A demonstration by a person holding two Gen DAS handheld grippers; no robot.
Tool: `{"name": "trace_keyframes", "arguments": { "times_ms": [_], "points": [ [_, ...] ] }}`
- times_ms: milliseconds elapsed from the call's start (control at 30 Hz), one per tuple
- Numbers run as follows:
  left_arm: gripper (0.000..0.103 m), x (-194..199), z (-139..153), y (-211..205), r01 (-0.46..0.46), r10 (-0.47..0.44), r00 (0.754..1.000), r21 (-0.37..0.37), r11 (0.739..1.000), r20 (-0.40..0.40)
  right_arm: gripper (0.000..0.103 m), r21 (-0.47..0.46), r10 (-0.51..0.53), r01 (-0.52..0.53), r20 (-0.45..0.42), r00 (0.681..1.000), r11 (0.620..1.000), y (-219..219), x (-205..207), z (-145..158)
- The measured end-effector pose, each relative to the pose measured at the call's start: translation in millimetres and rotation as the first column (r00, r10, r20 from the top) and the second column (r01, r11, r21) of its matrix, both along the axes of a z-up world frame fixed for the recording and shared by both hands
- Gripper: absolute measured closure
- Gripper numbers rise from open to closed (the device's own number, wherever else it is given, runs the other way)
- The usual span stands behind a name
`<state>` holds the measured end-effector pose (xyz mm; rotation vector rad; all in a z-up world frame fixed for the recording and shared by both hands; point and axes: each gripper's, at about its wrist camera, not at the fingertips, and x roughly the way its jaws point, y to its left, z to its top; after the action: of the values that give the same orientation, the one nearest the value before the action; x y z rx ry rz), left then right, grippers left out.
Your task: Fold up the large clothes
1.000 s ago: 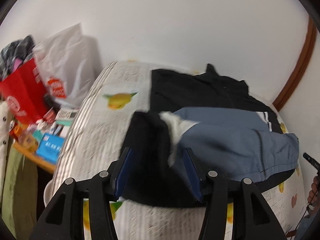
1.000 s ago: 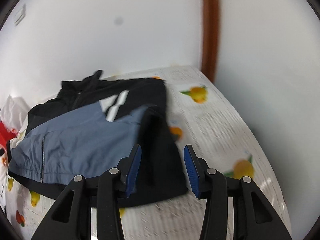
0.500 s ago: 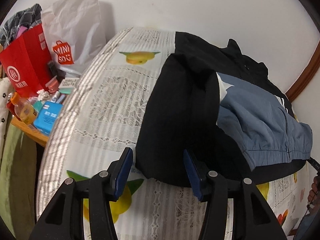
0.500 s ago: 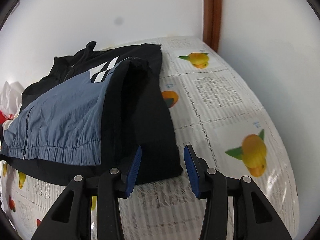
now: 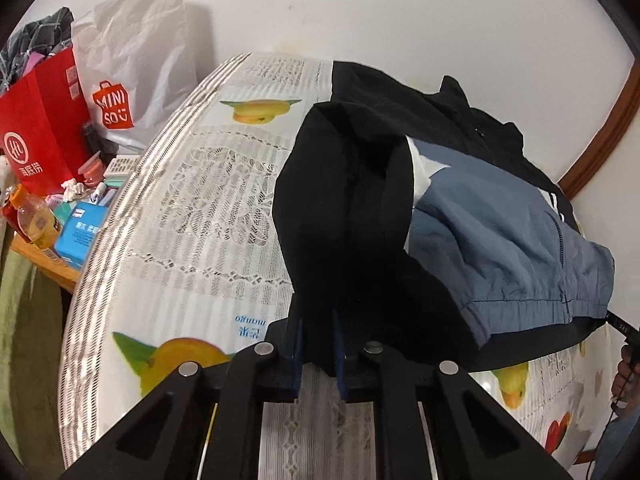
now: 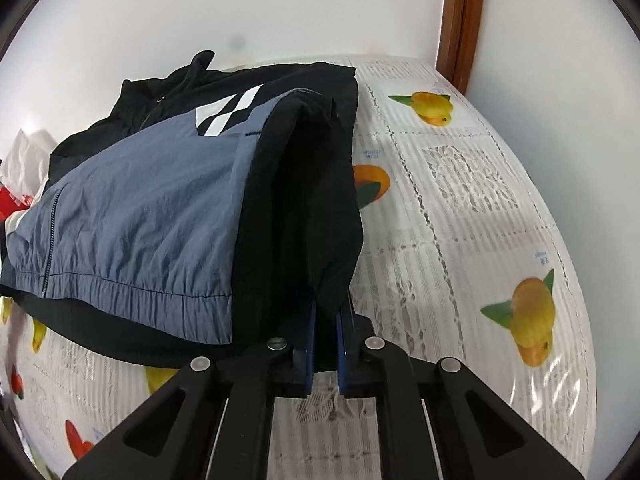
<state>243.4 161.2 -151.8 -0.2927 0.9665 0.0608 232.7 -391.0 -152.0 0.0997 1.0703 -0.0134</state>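
A black and slate-blue zip jacket (image 5: 492, 232) lies on a table with a white lace, fruit-print cloth (image 5: 208, 200). Both black sleeves are folded in along its sides. My left gripper (image 5: 318, 326) is shut on the cuff end of the left black sleeve (image 5: 340, 208). In the right wrist view the jacket (image 6: 148, 216) shows white diamond marks, and my right gripper (image 6: 326, 316) is shut on the hem end of the right black sleeve (image 6: 316, 200).
Left of the table stand a red paper bag (image 5: 40, 120), a white Miniso bag (image 5: 132, 60), a bottle (image 5: 34, 220) and small boxes (image 5: 82, 232). White walls lie behind, with a brown door frame (image 6: 460, 20) at the back right corner.
Both grippers were open and coming down toward the sleeve ends. Now each has moved in and shut on its black sleeve end.
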Motion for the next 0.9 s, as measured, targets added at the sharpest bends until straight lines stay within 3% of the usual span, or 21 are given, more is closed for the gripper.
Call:
{"name": "trace_keyframes", "arguments": {
  "times_ms": [733, 900],
  "points": [
    [0.089, -81, 1, -23, 0.023, -0.022, 0.999, 0.018, 1.0, -0.04, 0.094, 0.035, -0.043, 0.042, 0.037, 0.998, 0.999, -9, -56, 10],
    [0.084, -85, 8, -20, 0.009, -0.008, 0.999, 0.01, 1.0, -0.044, 0.093, -0.027, -0.075, 0.077, 0.049, 0.996, 0.997, -12, -64, 12]
  ]
}}
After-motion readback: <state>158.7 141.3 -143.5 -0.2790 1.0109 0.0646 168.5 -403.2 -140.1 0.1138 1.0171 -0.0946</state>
